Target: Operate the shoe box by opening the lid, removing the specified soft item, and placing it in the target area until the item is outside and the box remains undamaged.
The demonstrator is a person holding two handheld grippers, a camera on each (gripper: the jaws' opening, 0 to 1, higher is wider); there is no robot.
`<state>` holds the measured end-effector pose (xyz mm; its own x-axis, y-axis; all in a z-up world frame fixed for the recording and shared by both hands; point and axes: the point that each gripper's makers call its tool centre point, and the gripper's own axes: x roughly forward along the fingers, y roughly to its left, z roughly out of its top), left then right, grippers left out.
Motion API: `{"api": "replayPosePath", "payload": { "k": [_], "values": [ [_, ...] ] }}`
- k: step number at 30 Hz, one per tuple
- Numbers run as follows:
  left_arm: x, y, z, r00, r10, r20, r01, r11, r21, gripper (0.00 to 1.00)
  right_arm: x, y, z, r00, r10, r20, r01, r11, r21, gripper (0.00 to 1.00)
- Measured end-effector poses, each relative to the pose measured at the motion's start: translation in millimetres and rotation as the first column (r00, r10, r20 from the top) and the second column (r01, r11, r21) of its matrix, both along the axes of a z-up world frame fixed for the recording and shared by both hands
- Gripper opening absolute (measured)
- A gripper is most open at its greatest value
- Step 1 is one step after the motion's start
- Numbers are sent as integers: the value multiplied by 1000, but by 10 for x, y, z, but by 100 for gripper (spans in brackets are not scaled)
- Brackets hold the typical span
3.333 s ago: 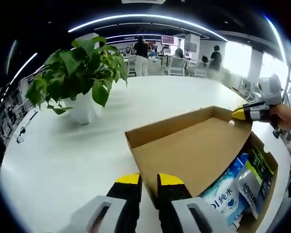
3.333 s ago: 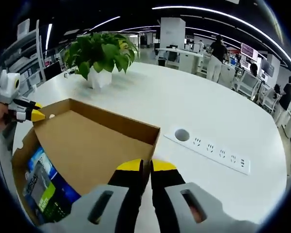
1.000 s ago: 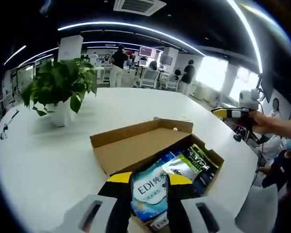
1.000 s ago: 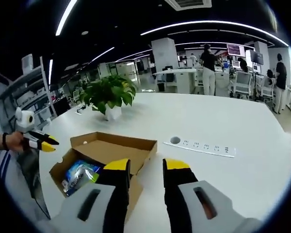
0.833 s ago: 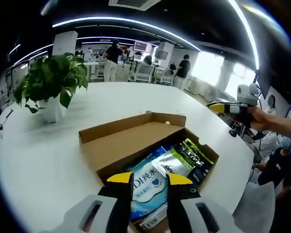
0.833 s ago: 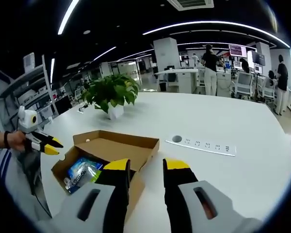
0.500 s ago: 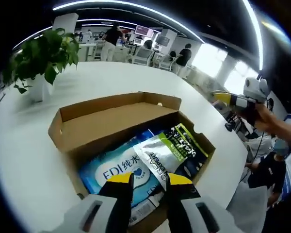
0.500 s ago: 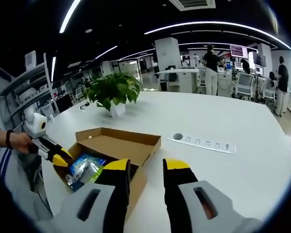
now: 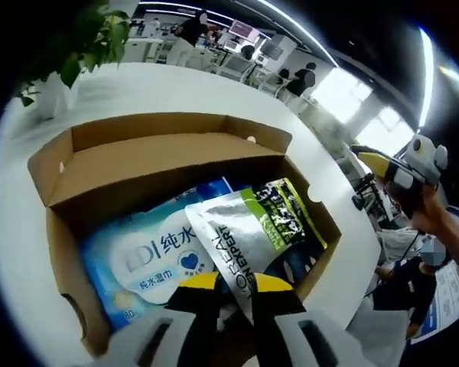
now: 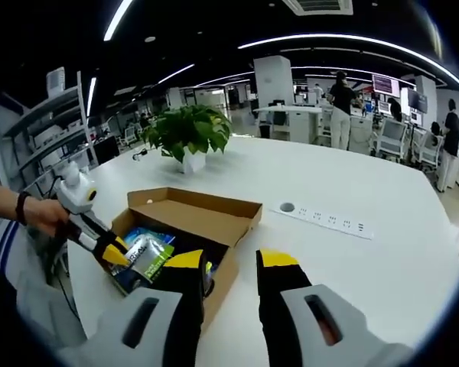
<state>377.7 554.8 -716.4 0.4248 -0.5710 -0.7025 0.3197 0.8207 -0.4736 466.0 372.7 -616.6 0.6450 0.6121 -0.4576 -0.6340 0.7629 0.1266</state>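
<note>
The cardboard shoe box (image 9: 161, 122) stands open on the white table, its lid folded back. Inside lie a blue wet-wipe pack (image 9: 145, 260) and, on top of it, a silver and green pouch (image 9: 245, 229). My left gripper (image 9: 231, 284) is down at the box's near edge, its jaws shut on the pouch's lower corner. In the right gripper view the box (image 10: 214, 214) sits left of centre, with the left gripper (image 10: 115, 254) at the pouch (image 10: 148, 258). My right gripper (image 10: 231, 264) hangs open, back from the box with nothing between its jaws, and shows at a distance (image 9: 382, 162).
A potted plant (image 10: 187, 134) stands behind the box. A white power strip (image 10: 333, 222) and a round cable hole (image 10: 287, 207) lie to the box's right. The white table (image 10: 352, 290) stretches right. People and desks fill the far room.
My left gripper has dropped toward the box and its jaws have narrowed onto the pouch's corner. The right gripper stays open and has held its place.
</note>
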Motion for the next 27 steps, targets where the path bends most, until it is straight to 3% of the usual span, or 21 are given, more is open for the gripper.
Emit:
{"api": "replayPosePath", "payload": {
  "k": [4,8,12,18,27],
  "values": [
    [-15,17,-17,1000,7,-1,-7,1000,-3,7,-35,4,-29,1000,8,-5,-8,1000,-3,24],
    [-62,-14,-16,998,38,-42,-41,997,-72,4,-61,35,-70,1000,17,-13,-17,1000,-4,24],
    [-80,-27,-11,998,53,-40,-57,994,-92,1,-97,114,-106,999,33,-22,-33,999,-2,24],
    [-92,-2,3,998,63,-28,-65,994,-91,0,-204,277,-180,996,67,-51,-67,998,1,23],
    [-85,214,35,996,91,-3,-91,994,-54,0,-456,672,-424,981,137,-136,-140,990,-14,22]
  ]
}}
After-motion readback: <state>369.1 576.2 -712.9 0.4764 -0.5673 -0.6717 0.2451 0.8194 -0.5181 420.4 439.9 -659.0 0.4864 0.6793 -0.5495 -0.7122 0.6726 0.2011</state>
